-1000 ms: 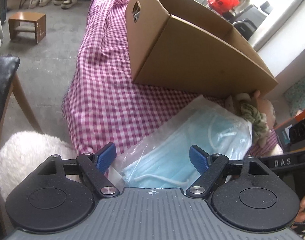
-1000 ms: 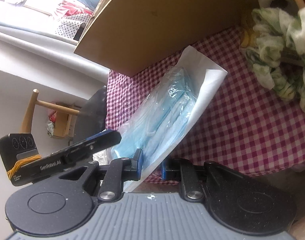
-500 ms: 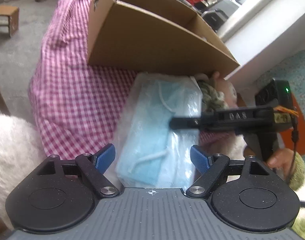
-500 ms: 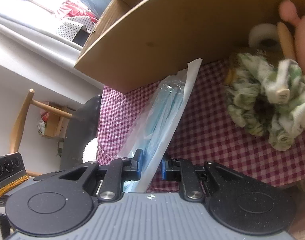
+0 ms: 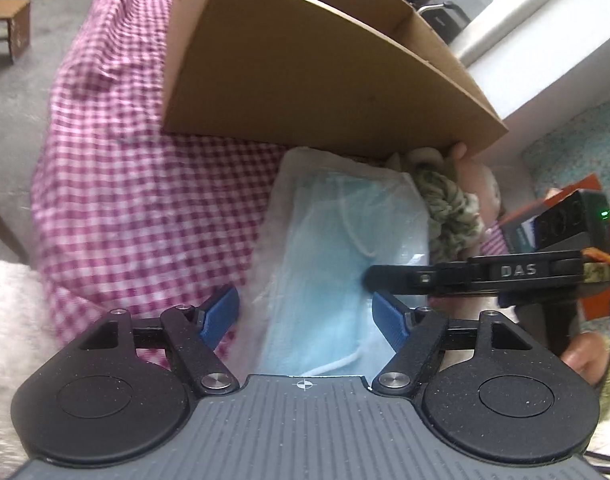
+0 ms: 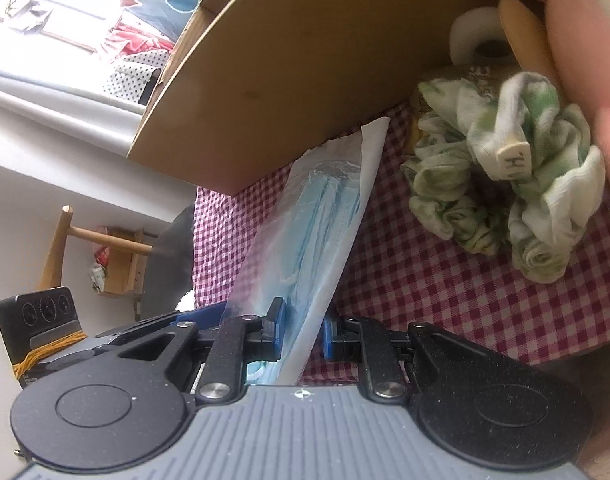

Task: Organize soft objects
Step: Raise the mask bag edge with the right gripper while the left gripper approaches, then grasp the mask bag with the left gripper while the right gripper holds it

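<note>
Checked cloth covers the counter where the right gripper pinches a mask pack beside the box, left gripper spread wide, scrunchie unsorted.

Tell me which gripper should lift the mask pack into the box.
Right. The right gripper already pinches the mask pack; the left gripper is open around it, gripping nothing, below the box.

far end of the mask bag hidden under the cardboard box; pink plush toy cut off by frame edge; box interior unseen.
</note>
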Demonstrator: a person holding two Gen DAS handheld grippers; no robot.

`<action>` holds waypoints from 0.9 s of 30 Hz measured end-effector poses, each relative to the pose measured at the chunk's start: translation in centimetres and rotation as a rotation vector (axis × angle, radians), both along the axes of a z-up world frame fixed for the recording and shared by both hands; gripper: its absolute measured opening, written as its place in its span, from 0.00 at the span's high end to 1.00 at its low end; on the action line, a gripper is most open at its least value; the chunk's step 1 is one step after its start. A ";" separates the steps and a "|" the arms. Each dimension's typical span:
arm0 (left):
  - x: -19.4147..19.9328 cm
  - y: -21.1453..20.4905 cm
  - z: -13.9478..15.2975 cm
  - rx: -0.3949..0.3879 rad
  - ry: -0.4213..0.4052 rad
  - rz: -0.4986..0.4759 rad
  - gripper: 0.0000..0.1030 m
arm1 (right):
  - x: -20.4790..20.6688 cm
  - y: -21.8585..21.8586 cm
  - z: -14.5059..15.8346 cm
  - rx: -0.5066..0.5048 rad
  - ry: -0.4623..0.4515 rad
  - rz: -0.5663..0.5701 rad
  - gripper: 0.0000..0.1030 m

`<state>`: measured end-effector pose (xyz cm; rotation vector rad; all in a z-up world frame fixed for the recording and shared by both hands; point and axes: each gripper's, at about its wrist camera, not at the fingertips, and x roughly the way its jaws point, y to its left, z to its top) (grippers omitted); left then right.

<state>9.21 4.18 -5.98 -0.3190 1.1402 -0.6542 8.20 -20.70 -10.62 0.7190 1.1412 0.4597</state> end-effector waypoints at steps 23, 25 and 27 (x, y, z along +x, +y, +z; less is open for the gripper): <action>-3.5 0.5 1.8 -0.090 -0.017 0.021 0.32 | -1.3 1.5 2.1 0.049 -0.072 0.006 0.81; -3.9 0.7 1.9 -0.096 -0.022 0.025 0.34 | -1.4 1.7 2.3 0.040 -0.086 0.012 0.83; -4.2 1.0 2.1 -0.110 -0.031 0.030 0.38 | -1.5 1.9 2.6 0.038 -0.103 0.022 0.84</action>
